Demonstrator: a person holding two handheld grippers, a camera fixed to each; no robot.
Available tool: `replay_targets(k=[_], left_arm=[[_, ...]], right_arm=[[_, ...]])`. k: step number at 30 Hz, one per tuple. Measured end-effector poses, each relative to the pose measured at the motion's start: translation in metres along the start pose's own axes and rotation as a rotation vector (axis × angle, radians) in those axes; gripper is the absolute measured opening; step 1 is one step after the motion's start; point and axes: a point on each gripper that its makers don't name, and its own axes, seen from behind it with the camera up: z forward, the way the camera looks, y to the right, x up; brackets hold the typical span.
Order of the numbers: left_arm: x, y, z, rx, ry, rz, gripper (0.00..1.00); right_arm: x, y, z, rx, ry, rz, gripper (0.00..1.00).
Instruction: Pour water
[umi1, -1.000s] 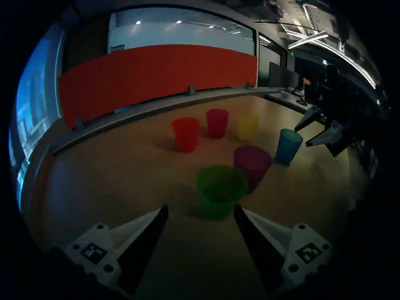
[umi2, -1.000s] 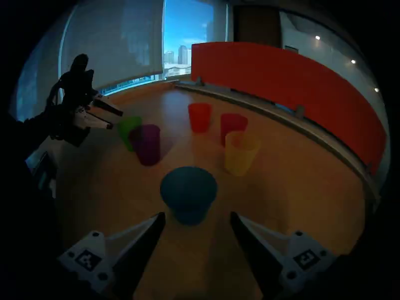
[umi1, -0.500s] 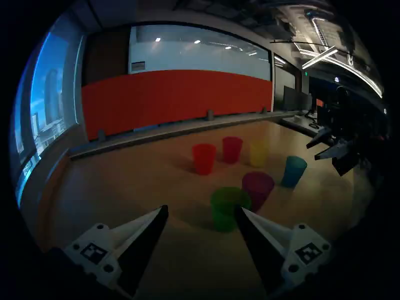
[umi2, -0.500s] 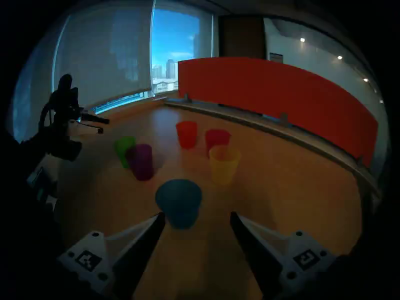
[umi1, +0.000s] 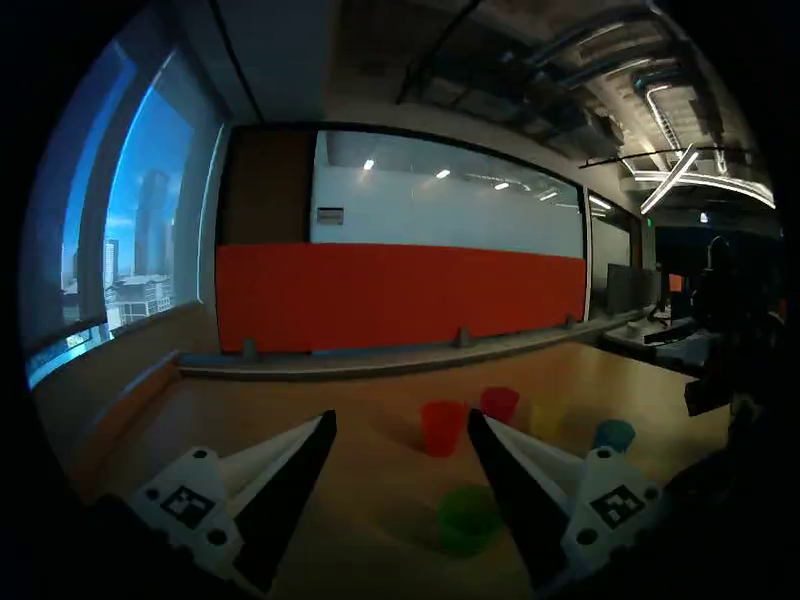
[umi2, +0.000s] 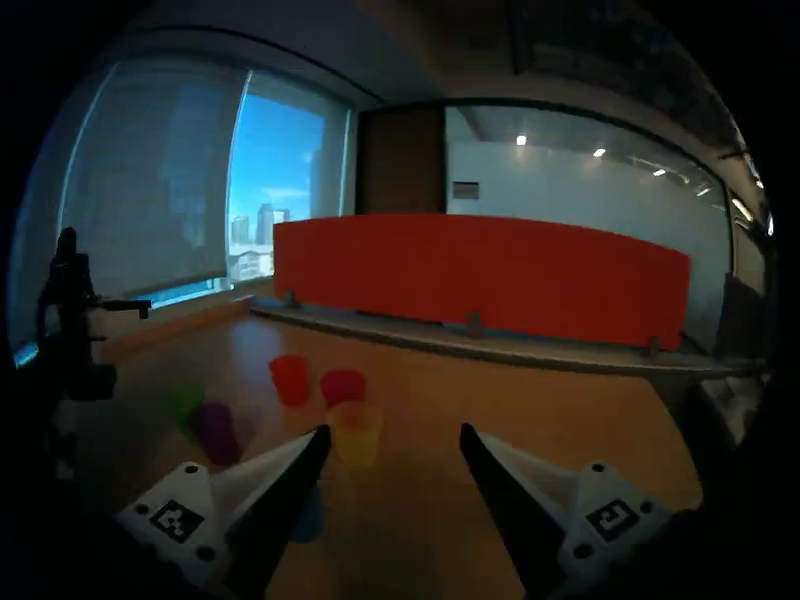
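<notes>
Wooden table (umi1: 250, 410) holds coloured cups, with the green cup (umi1: 468, 518) nearer than the orange cup (umi1: 442, 427). Left gripper (umi1: 400, 412) and right gripper (umi2: 393, 428) both gape wide, holding nothing.

The left gripper (umi1: 400, 414) hangs over the wooden tabletop (umi1: 380, 470), fingers spread wide apart. A translucent green plastic cup (umi1: 468, 518) stands nearest; beyond it stand an orange plastic cup (umi1: 442, 428), a red one (umi1: 499, 402), a yellow one (umi1: 547, 417) and a blue one (umi1: 613, 435)
</notes>
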Motion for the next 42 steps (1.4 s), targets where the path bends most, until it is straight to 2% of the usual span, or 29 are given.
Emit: replay_targets(k=[5,12,15,21,30,42], left_arm=[[0.008,0.001,0.002,0.05,0.058,-0.023,0.98],[0.019,-0.008,-0.005,0.145,0.139,-0.039,0.97],[0.016,-0.007,-0.007,0.159,0.153,-0.055,0.97],[0.008,-0.012,-0.009,0.208,0.163,-0.075,0.97],[-0.007,-0.006,-0.008,0.233,0.176,-0.072,0.97],[-0.023,-0.005,-0.005,0.274,0.174,-0.012,0.97]], right_arm=[[0.016,0.02,-0.004,-0.103,0.085,0.021,1.0],[0.022,0.033,-0.01,-0.223,0.157,-0.013,1.0],[0.02,0.032,-0.011,-0.253,0.176,-0.016,1.0],[0.015,0.034,-0.016,-0.322,0.212,0.001,1.0],[-0.007,0.039,-0.023,-0.399,0.216,-0.006,1.0],[-0.036,0.06,-0.035,-0.465,0.185,0.055,1.0]])
